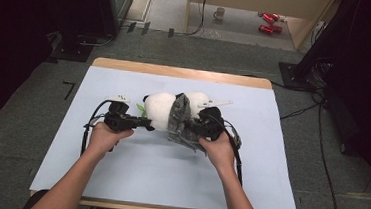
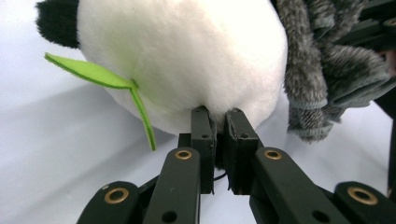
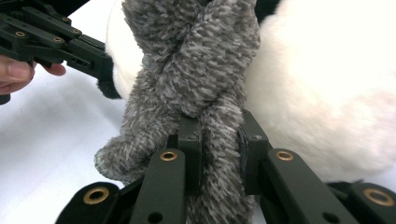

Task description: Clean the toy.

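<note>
A soft toy panda lies in the middle of the light blue table. A fuzzy grey scarf wraps around it. The left gripper is at the panda's 9 o'clock side, and its jaws are pinched nearly together on the white fur, just beside a green leaf. The right gripper is at the panda's 4 o'clock side. Its jaws squeeze a strand of the scarf between them.

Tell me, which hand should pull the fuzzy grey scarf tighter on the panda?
Probably the right. The right gripper is already clamped on the grey scarf, while the left gripper pinches the panda itself, steadying it.
</note>
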The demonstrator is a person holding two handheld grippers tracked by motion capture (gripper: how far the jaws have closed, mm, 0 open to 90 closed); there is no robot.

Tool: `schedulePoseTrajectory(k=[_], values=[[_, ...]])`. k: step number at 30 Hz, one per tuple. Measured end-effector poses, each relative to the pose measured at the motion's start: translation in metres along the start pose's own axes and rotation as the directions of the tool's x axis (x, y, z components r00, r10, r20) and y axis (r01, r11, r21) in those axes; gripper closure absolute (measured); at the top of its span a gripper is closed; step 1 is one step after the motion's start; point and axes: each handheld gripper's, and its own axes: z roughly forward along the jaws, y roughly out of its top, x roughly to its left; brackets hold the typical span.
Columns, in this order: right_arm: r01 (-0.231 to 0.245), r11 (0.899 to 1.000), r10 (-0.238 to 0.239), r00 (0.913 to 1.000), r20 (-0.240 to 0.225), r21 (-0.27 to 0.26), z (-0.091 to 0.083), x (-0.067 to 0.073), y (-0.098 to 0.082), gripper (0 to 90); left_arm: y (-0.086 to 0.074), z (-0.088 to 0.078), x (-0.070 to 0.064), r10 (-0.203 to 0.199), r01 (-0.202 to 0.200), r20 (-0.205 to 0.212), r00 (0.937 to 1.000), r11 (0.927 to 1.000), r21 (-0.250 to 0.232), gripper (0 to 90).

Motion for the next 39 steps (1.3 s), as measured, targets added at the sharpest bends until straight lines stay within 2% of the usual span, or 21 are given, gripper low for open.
schedulePoseTrajectory(k=[2,8,19,21,24,27,32,36,39], values=[[0.001,1.000,-0.001,1.0000,0.005,0.003,-0.003,-0.003,0.000,76.3,0.000,0.000,-0.001,0.024,-0.023,-0.029,0.9993,0.9997,0.012,84.7],[-0.002,1.000,0.002,0.9996,0.028,0.004,-0.015,-0.014,-0.003,76.2,-0.001,0.001,0.002,0.020,-0.020,-0.032,0.9993,0.9997,0.016,85.3],[-0.080,0.997,0.081,0.9937,0.077,-0.018,-0.037,-0.047,-0.018,76.2,-0.001,0.001,0.004,0.009,-0.008,-0.041,0.9991,0.9998,0.020,85.5],[-0.087,0.996,0.088,0.9903,0.108,-0.015,-0.040,-0.051,-0.020,76.3,-0.001,0.001,0.004,0.011,-0.010,-0.042,0.9991,0.9997,0.020,85.5],[-0.096,0.995,0.098,0.9877,0.121,-0.028,-0.046,-0.054,-0.020,76.3,-0.001,0.001,0.004,0.008,-0.007,-0.039,0.9992,0.9998,0.018,85.5],[-0.092,0.994,0.097,0.9889,0.112,-0.052,-0.054,-0.050,-0.016,76.3,-0.001,0.001,0.004,0.003,-0.003,-0.036,0.9993,0.9999,0.016,85.6],[-0.054,0.995,0.060,0.9960,0.066,-0.089,-0.060,-0.031,-0.002,76.3,-0.001,0.001,0.003,0.005,-0.005,-0.035,0.9994,0.9999,0.016,85.5],[-0.024,0.996,0.026,0.9994,0.022,-0.084,-0.051,-0.013,0.007,76.4,-0.001,0.001,0.003,0.000,0.000,-0.031,0.9995,0.9999,0.012,85.5],[0.000,0.998,-0.001,1.0000,-0.010,-0.065,-0.037,-0.001,0.012,76.3,0.000,0.001,0.003,-0.004,0.004,-0.029,0.9996,1.0000,0.009,85.5]])
